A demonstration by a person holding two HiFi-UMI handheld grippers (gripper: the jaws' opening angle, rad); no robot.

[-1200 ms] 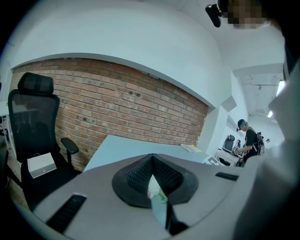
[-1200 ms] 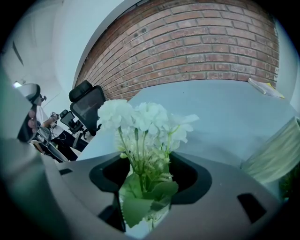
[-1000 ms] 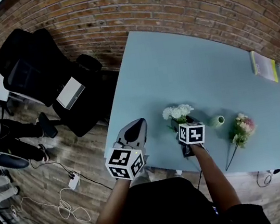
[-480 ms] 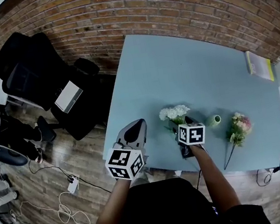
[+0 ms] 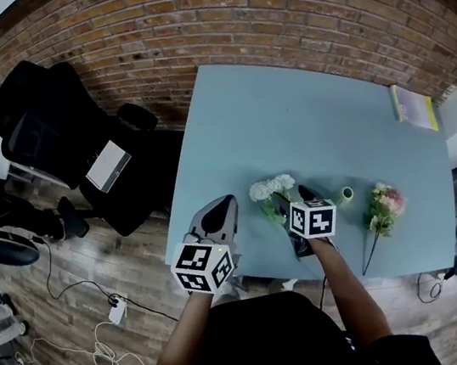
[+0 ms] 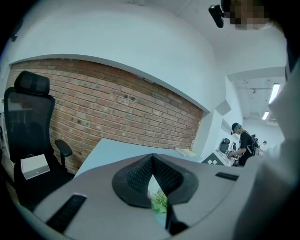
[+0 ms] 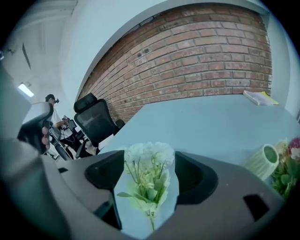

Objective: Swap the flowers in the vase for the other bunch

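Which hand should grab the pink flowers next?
Probably right. The right gripper, jaws just opened and empty over the white flowers, is nearer the pink flowers and vase; the left gripper is farther, shut.

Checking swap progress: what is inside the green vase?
Nothing sticks out of the vase; the white flowers and pink bunch both lie on the table outside it. Its bottom is hidden.

- Your left gripper (image 5: 223,202) points just a little below level. Its jaws are closed tip to tip with nothing caught between them.
- Your right gripper (image 5: 291,200) tips down more steeply. Its jaws stand apart and have just been opening.
- The white flowers (image 7: 149,157) show in the gap between the right jaws, and neither pad presses on them.
- Your left forearm (image 5: 184,335) and right forearm (image 5: 349,291) reach forward side by side behind the claws.
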